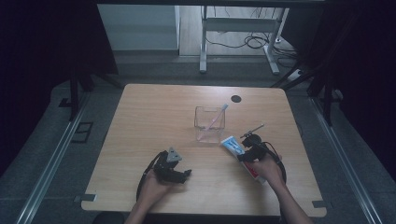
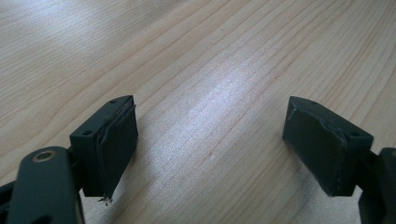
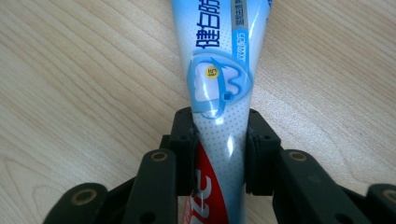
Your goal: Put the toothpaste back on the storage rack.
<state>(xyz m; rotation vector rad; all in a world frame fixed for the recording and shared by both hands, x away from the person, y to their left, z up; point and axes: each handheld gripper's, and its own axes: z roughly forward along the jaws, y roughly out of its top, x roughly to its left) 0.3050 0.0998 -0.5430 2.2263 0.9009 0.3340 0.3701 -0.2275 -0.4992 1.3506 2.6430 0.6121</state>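
Observation:
A blue, white and red toothpaste tube (image 3: 219, 88) lies on the wooden table (image 1: 149, 116), right of centre in the high view (image 1: 233, 146). My right gripper (image 3: 219, 154) is shut on the tube, both pads pressed against its sides near the red part. In the high view that right gripper (image 1: 250, 151) sits just right of a clear square cup (image 1: 209, 124) holding a pink toothbrush (image 1: 215, 118). My left gripper (image 1: 175, 170) rests on the table near the front, left of centre. Its jaws stand wide open over bare wood (image 2: 210, 144), nothing between them.
A small black round hole (image 1: 236, 98) marks the table's far side. Dark drapes flank the table. Behind it stand a metal frame (image 1: 203, 42) and loose cables (image 1: 254, 41) on the floor.

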